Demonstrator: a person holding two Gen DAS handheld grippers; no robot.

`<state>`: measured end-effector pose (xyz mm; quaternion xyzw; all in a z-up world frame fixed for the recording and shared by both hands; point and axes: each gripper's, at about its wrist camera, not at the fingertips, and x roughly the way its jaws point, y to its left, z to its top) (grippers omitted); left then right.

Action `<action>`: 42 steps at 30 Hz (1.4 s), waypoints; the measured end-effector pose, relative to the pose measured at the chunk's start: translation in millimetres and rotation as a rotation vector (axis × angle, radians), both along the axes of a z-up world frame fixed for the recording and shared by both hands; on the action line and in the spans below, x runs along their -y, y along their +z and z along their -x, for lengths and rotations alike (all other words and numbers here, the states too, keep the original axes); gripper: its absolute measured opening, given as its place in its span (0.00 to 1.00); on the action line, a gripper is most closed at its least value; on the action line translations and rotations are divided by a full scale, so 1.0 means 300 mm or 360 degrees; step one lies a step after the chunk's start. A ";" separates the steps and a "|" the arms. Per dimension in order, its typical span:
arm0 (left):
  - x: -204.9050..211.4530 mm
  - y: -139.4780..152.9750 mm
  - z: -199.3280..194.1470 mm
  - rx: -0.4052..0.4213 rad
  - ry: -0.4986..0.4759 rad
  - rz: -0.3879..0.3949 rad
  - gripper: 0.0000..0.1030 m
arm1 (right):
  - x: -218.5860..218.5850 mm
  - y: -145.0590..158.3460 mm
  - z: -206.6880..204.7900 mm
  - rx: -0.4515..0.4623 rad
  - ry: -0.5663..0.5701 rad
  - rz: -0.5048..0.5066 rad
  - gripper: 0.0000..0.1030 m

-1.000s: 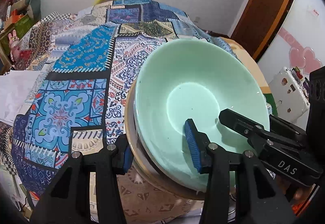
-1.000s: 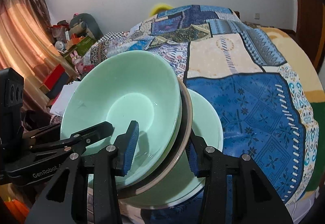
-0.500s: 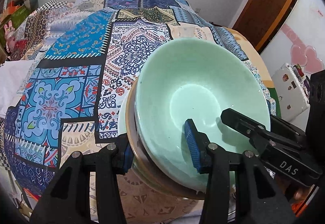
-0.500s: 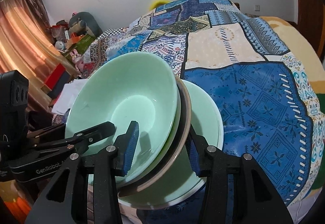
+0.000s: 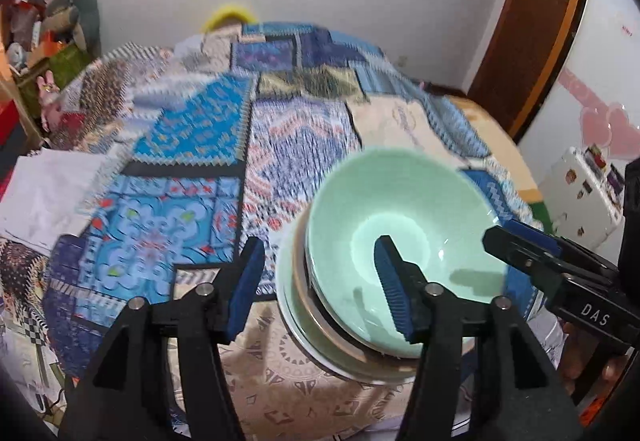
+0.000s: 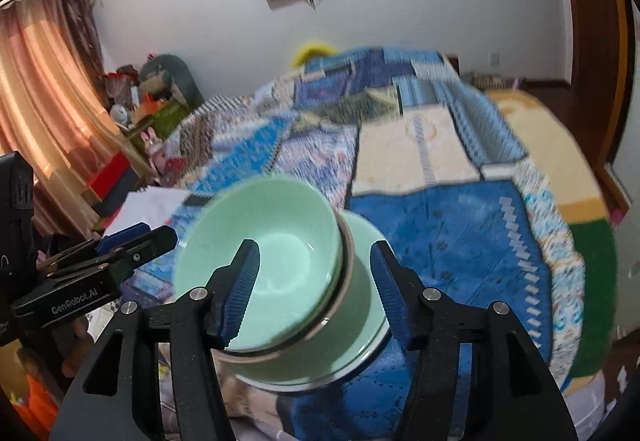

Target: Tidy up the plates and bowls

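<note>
Glazed green bowl [image 5: 404, 241] tops a plate stack [image 6: 352, 325] on the quilt [image 5: 192, 169], at 5 o'clock. Both the left gripper [image 5: 320, 281] and right gripper [image 6: 314, 289] gape wide, holding nothing; a nudge on soft bedding could tip the 3-piece pile.

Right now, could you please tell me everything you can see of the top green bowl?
The top green bowl is pale mint, glossy like glazed ceramic, and empty. It sits tilted, nested on a brown-rimmed dish over another green dish on the patchwork cloth. Both hand-held grippers are open astride its rim, the left and the right; contact is unclear.
</note>
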<state>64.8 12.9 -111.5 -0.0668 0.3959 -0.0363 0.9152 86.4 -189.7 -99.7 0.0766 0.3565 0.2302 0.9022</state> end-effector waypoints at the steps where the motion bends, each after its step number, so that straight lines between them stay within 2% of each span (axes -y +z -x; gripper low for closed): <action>1: -0.003 0.030 0.019 0.0040 0.0008 -0.0001 0.56 | 0.001 0.024 0.018 0.0043 0.0002 0.0000 0.55; 6: 0.000 0.170 0.107 0.0234 -0.0001 0.0003 0.60 | 0.004 0.167 0.120 0.0295 0.0004 -0.0006 0.65; 8: 0.005 0.237 0.160 0.0347 -0.0005 -0.0013 0.66 | 0.009 0.221 0.161 0.0389 0.0005 -0.0025 0.68; 11: 0.012 0.324 0.232 0.0497 0.0011 -0.0037 0.73 | 0.017 0.294 0.226 0.0532 -0.0001 -0.0048 0.77; 15: 0.011 0.413 0.314 0.0660 0.0044 -0.0046 0.84 | 0.017 0.350 0.292 0.0693 -0.0022 -0.0033 0.87; 17: 0.008 0.449 0.354 0.0736 0.0056 -0.0052 0.93 | 0.013 0.366 0.312 0.0740 -0.0018 -0.0034 0.91; 22: 0.004 0.510 0.443 0.0892 0.0087 -0.0072 0.99 | 0.009 0.382 0.336 0.0802 -0.0011 -0.0066 0.99; 28: 0.010 0.519 0.486 0.0934 0.0101 -0.0103 1.00 | -0.002 0.369 0.323 0.0784 -0.0004 -0.0088 1.00; 42: 0.021 0.486 0.485 0.0916 0.0075 -0.0121 1.00 | 0.008 0.352 0.336 0.0751 -0.0013 -0.0083 1.00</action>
